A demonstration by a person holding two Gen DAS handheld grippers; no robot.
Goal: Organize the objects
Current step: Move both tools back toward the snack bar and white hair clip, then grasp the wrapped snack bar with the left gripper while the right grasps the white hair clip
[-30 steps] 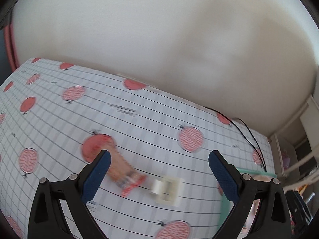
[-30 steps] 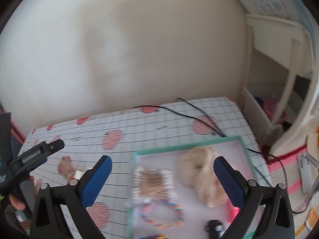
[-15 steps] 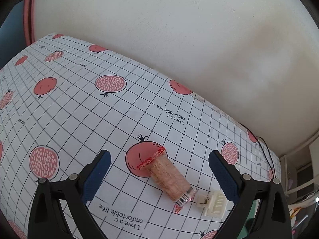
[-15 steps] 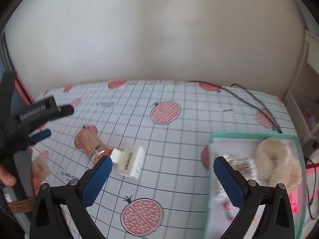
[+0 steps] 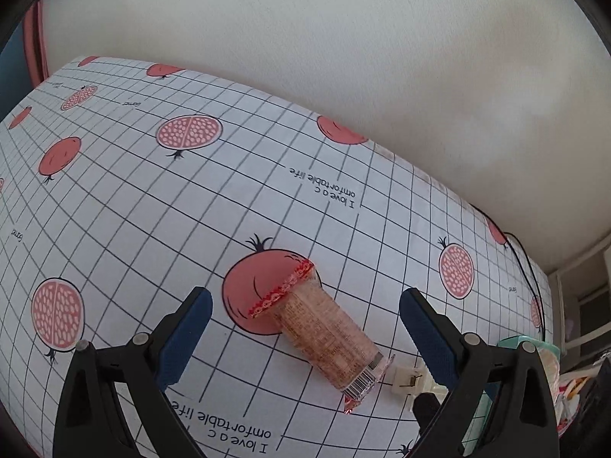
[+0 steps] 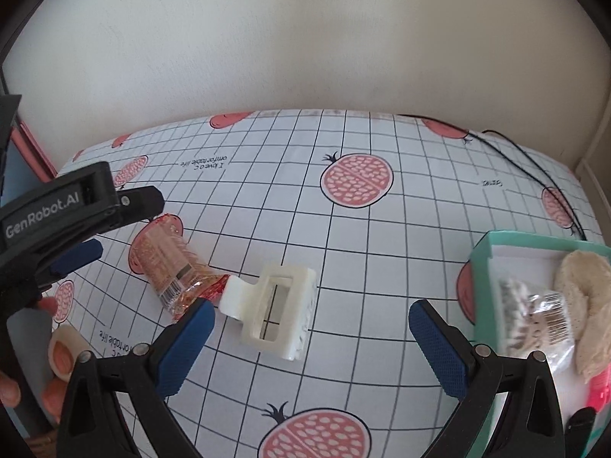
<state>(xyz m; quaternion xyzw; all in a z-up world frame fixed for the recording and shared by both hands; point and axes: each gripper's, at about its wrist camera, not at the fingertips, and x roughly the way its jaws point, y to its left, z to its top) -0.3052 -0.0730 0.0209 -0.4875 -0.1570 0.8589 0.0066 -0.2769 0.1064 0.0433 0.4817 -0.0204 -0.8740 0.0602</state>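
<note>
A clear packet of pinkish hair ties (image 5: 324,334) (image 6: 172,267) lies on the pomegranate tablecloth, a red-trimmed end toward the wall. A cream hair claw clip (image 6: 275,309) (image 5: 414,379) rests beside its barcode end. My left gripper (image 5: 303,326) is open, its blue pads either side of the packet and above it. My right gripper (image 6: 311,337) is open just in front of the claw clip. The left gripper's black body (image 6: 68,210) shows at the left of the right wrist view.
A teal-rimmed box (image 6: 485,263) at the right holds a beige scrunchie (image 6: 584,290), a packet of small clips (image 6: 534,316) and something pink. A black cable (image 6: 534,168) runs along the table's far right. A white wall stands behind. A person's fingers (image 6: 57,358) are at lower left.
Both grippers have swung left and lowered toward the table. The packet now sits between the left pads, the claw clip close before the right pads; the box has slid to the right edge.
</note>
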